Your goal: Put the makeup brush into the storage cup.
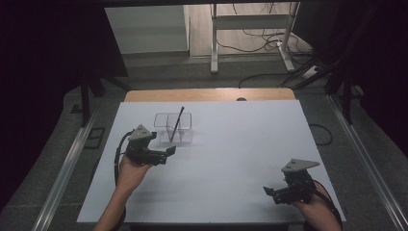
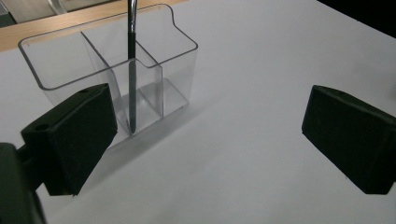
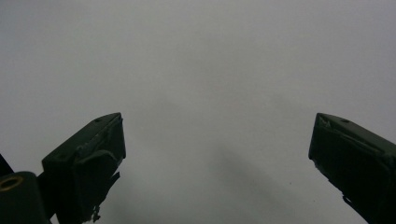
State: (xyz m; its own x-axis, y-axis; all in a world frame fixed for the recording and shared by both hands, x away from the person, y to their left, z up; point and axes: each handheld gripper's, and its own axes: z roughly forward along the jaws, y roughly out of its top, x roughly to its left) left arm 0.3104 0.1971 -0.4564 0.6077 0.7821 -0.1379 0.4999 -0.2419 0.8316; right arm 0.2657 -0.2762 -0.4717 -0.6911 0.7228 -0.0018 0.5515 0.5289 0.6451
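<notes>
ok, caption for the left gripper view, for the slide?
Left gripper open, facing a clear divided organizer with a dark pen standing inside.

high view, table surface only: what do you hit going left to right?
left claw (open, empty) → clear divided organizer with a dark pen standing tilted in it → bare stretch of white table → right claw (open, empty), at the near right corner.
</notes>
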